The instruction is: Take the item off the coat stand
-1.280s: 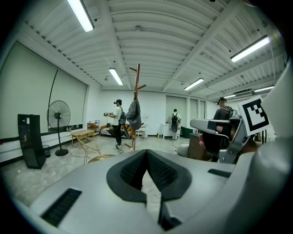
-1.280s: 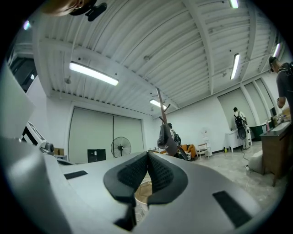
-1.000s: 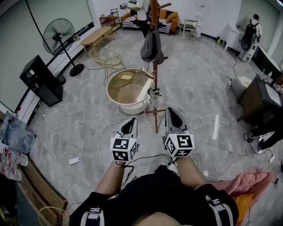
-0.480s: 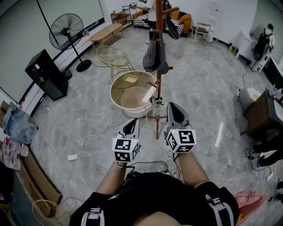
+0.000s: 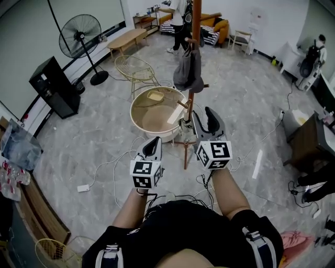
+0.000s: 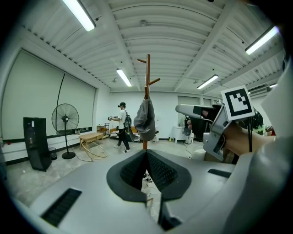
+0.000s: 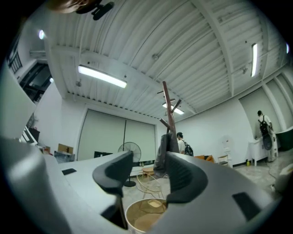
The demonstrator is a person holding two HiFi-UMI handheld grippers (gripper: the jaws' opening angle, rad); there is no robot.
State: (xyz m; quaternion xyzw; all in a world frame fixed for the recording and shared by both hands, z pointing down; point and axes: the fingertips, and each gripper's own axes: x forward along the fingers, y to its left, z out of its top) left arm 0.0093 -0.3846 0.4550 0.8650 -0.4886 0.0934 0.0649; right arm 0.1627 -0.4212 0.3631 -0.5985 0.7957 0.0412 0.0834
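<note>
A wooden coat stand [image 5: 194, 57] rises ahead of me, and a grey cloth item [image 5: 188, 70] hangs from one of its pegs. The left gripper [image 5: 152, 148] is low and to the left of the stand's base, jaws shut on nothing. The right gripper [image 5: 208, 119] is raised higher, just right of the pole and short of the item. Its jaws have just been opening and nothing lies between them. In the right gripper view the grey item [image 7: 164, 153] shows through the gap of that gripper [image 7: 149, 171], still at a distance. The left gripper view shows the stand [image 6: 147, 87] and the item [image 6: 144, 119] straight ahead.
A round beige tub [image 5: 135, 112] stands left of the stand's base. Cables run over the floor [image 5: 120, 157]. A wire chair [image 5: 135, 70], a fan [image 5: 79, 36] and a black speaker [image 5: 47, 86] stand to the left. One person [image 5: 178, 15] walks at the back, another [image 5: 311, 57] at far right.
Both grippers have moved forward toward the stand. The right one has risen and its jaws have parted. The left jaws stay shut. The person at the back has walked on.
</note>
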